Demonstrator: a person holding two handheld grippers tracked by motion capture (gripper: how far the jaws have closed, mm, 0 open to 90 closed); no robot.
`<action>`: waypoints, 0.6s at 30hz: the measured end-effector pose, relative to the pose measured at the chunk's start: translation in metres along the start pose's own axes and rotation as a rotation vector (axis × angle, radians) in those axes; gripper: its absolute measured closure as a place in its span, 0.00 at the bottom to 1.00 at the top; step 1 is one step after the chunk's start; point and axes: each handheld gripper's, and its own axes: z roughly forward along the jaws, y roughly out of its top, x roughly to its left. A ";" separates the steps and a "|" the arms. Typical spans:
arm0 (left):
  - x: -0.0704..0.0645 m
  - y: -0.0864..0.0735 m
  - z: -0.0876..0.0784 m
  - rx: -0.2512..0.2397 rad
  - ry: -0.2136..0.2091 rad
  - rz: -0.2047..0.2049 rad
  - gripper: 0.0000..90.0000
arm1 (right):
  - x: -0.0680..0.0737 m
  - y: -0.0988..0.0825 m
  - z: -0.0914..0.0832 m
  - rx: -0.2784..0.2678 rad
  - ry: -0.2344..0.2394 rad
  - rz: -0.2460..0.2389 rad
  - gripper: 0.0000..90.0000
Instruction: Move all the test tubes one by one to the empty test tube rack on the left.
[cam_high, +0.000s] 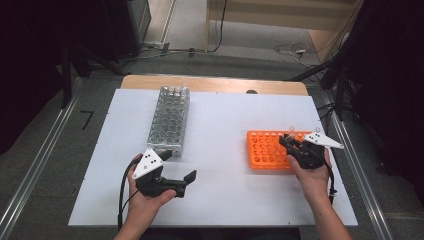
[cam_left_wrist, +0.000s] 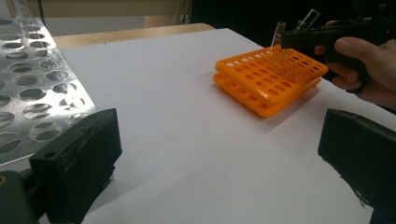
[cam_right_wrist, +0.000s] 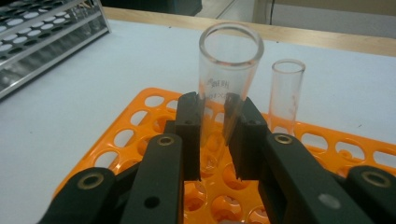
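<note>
A white rectangular sheet (cam_high: 220, 190) covers most of the wooden table (cam_high: 215, 82), and everything in play stands on it. Towards the far left corner stands the long silver metal rack with rows of round holes (cam_high: 169, 121), with what may be a few clear tubes at its far end, though the high view is too coarse to be sure. On the right half lies the flat orange plastic tube rack (cam_high: 267, 149), well apart from the metal one.

The left gripper (cam_high: 184, 183) rests low near the front edge in the person's left hand (cam_high: 145, 202), just in front of the metal rack's near end. Its jaws stand wide apart with only bare white sheet between them, as the left gripper view shows plainly.

The right gripper (cam_right_wrist: 215, 140) is over the orange rack's right side, held in the right hand (cam_high: 312, 177). Its jaws are clamped on a clear glass test tube with faint printing near its rim (cam_right_wrist: 226, 79), gripping it partway down its length. The tube stands nearly upright, leaning slightly, with its lower end down among the rack's holes. Just beside it, a second, narrower clear glass tube (cam_right_wrist: 286, 95) stands upright in a hole of the same rack, not touching the gripper.
</note>
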 end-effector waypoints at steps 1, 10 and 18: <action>0.000 0.000 0.000 0.000 -0.001 -0.001 0.00 | 0.000 0.001 -0.002 -0.004 0.002 -0.003 0.82; -0.003 0.002 0.000 -0.005 -0.005 0.002 0.00 | 0.016 0.008 -0.013 -0.012 0.077 -0.021 0.82; -0.007 0.005 0.000 -0.007 -0.011 0.015 0.00 | 0.045 0.012 -0.015 -0.001 0.174 -0.070 0.82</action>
